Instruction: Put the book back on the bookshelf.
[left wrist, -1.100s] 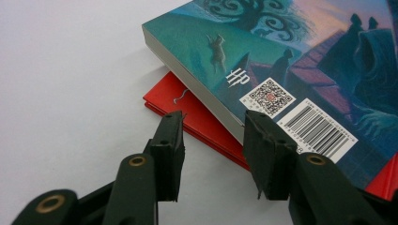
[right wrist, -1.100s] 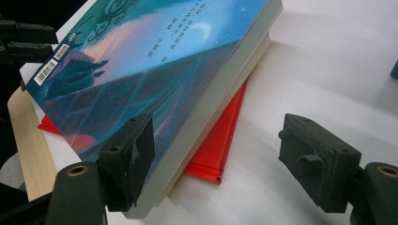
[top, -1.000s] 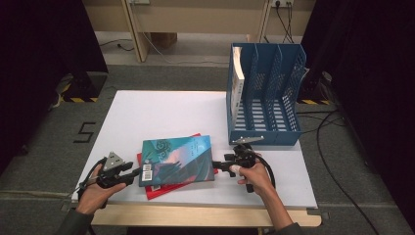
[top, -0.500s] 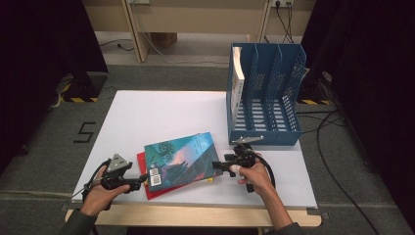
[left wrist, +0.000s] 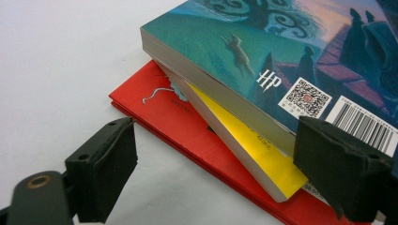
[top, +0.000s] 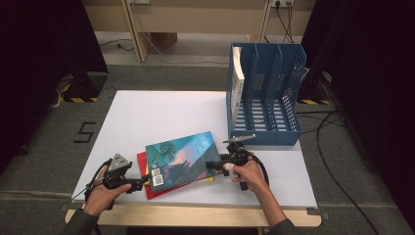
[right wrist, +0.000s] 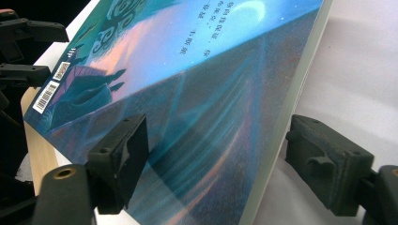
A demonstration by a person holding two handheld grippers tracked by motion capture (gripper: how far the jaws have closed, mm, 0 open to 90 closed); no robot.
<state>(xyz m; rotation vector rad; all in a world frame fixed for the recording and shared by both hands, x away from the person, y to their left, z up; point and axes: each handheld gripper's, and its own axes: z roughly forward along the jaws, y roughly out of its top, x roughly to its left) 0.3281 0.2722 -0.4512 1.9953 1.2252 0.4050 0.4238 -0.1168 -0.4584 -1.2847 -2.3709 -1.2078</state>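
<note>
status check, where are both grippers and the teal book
Left gripper jaws just opened, clear of the book stack. Right gripper open, jaws straddling the teal book edge. Teal book tilted atop yellow book and red book. Path to blue file rack clear.

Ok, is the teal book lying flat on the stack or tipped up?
Tipped up: the teal book slopes, its near edge raised off the yellow book beneath it.
</note>
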